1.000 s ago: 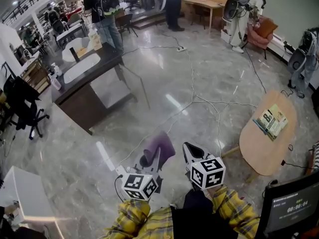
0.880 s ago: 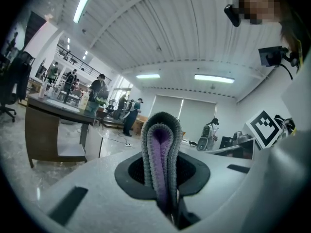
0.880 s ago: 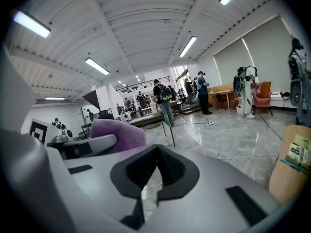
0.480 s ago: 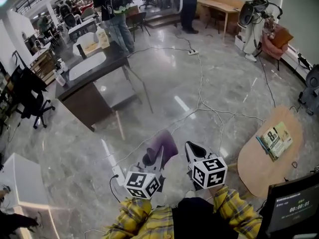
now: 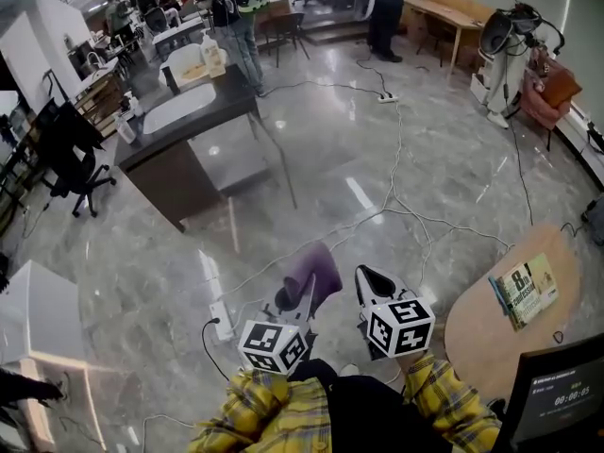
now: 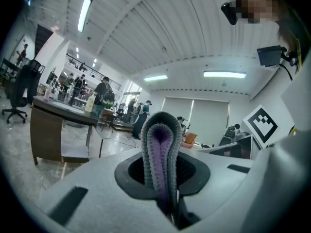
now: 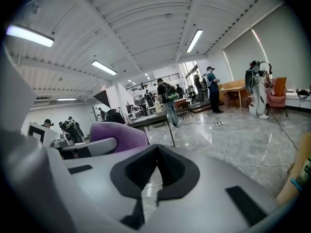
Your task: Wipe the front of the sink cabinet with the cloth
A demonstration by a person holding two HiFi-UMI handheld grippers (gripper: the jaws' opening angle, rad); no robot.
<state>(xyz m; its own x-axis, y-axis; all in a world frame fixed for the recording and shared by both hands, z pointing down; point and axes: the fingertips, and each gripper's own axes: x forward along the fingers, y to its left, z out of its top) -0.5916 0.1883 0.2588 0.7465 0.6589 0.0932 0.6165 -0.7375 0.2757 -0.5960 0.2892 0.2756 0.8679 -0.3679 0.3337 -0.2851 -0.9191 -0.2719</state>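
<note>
The sink cabinet has drawn nearer; approach its front with the left tongs firmly pinching the cloth and the right tongs pressed together, empty.

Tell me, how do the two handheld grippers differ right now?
The left gripper has its fingers shut on a folded purple cloth; the right gripper has its fingers together with nothing between them. The cloth sticks out past the left gripper's tip, while the right gripper's dark tip is bare. Both carry a black-and-white marker cube and point forward over the grey floor.
</note>
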